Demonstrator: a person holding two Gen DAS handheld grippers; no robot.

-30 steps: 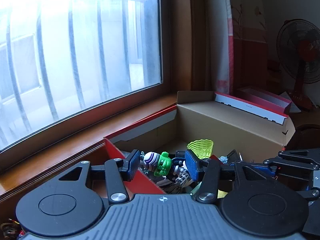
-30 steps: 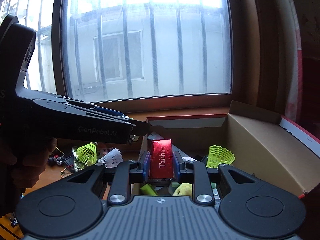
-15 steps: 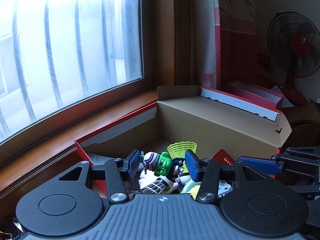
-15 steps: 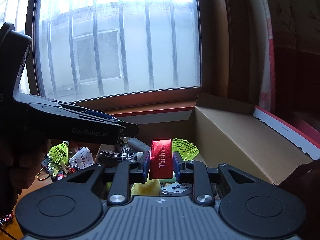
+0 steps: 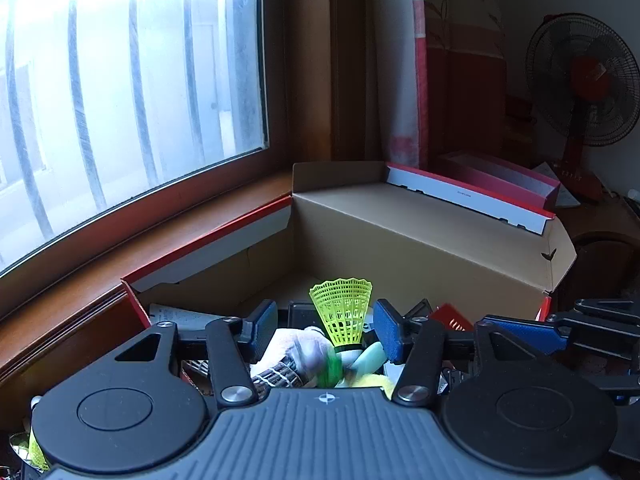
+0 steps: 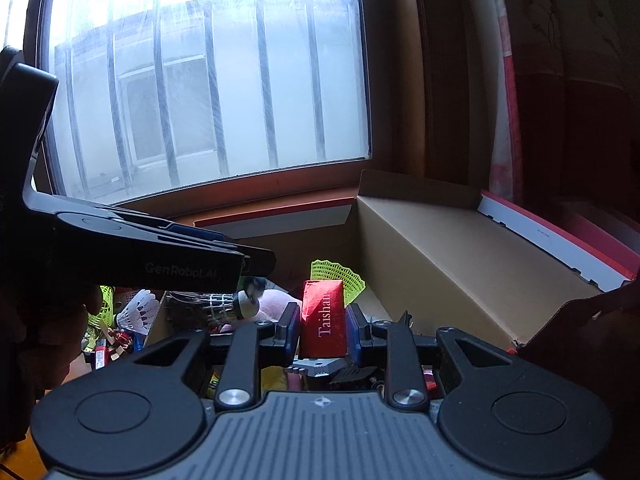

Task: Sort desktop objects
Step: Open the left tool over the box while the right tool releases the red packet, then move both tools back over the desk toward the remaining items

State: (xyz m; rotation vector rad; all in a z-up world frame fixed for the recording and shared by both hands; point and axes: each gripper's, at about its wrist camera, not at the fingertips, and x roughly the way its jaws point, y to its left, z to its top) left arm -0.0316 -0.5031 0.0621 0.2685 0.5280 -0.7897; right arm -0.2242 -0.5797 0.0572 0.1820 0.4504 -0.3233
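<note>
My left gripper is open over the cardboard box. Below its jaws a blurred green and white toy figure is dropping into the box, beside a yellow-green shuttlecock. My right gripper is shut on a red Taishan packet and holds it above the box's near end. The left gripper's body shows at the left of the right wrist view; the right gripper's blue pad shows at the right of the left wrist view.
The box holds several jumbled items, among them another shuttlecock and a pink soft thing. Shuttlecocks and small clutter lie on the desk left of it. A window sill runs behind. A fan stands far right.
My left gripper has opened wider and let go of the green toy figure, which is falling into the box. Both grippers have moved further over the box. The right still holds the red packet.
</note>
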